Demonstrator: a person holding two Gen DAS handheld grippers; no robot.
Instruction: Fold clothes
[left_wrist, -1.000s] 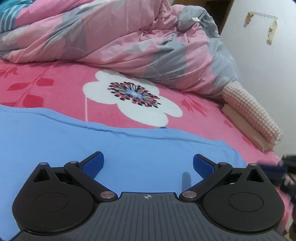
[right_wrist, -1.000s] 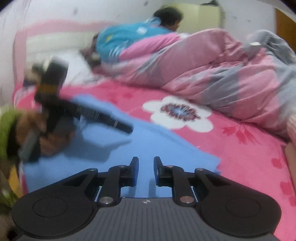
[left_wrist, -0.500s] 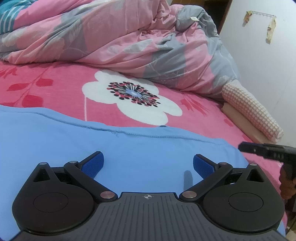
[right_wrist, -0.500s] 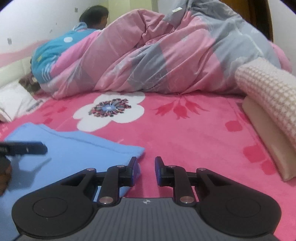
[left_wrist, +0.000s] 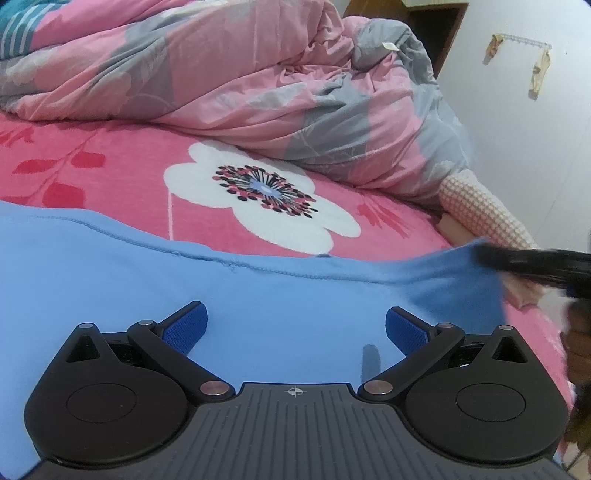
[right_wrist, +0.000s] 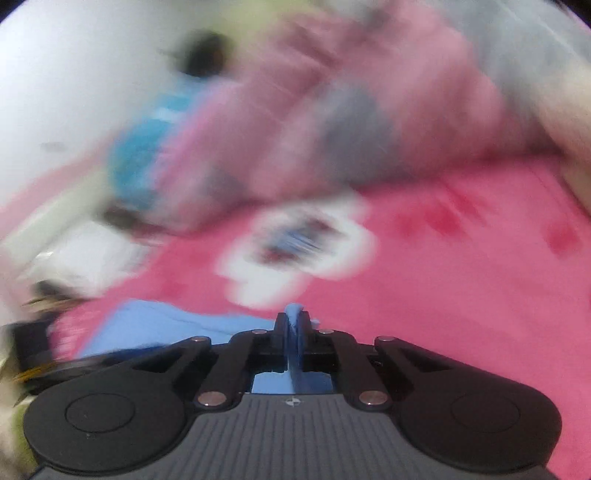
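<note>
A light blue garment lies flat on the pink flowered bedsheet. My left gripper hovers over it, wide open, with nothing between its blue pads. In the right wrist view my right gripper is shut on a corner of the blue garment, a fold of cloth pinched between its fingers. The left wrist view shows that same right gripper at the right edge, lifting the garment's far right corner off the bed. The right wrist view is badly blurred.
A rumpled pink and grey duvet is piled along the far side of the bed. A person in a blue top lies at the head of the bed. A cream waffle-knit roll lies by the white wall at right.
My right gripper has swung in over the garment's right corner, closed on it and raised it from the bed. The left gripper has stayed where it was, still open.
</note>
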